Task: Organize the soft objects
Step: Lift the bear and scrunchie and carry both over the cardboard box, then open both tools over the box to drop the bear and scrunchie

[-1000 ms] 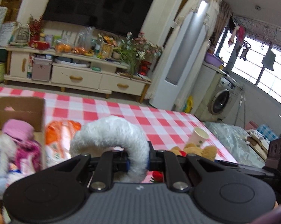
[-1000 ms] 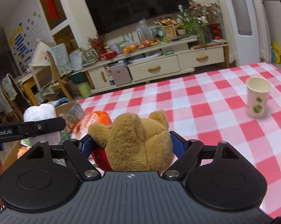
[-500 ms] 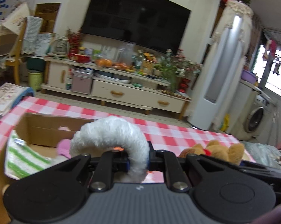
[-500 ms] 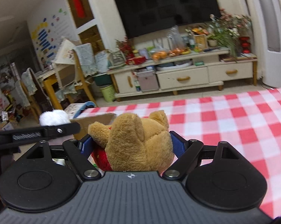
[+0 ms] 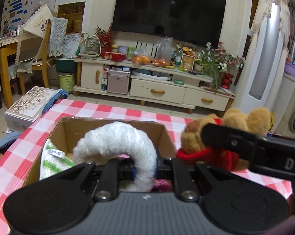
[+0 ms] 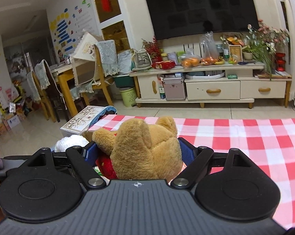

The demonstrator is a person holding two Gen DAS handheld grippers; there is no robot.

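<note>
Left wrist view: your left gripper (image 5: 144, 173) is clamped narrow on the curved white fluffy plush piece (image 5: 118, 143), at 12 o'clock over the open brown cardboard box (image 5: 163, 135) on the red-checked counter (image 5: 112, 109). Lower before releasing. At 3 o'clock, your right gripper (image 6: 138, 152) grips the tan plush bear (image 6: 145, 146); bring it over the box.
</note>
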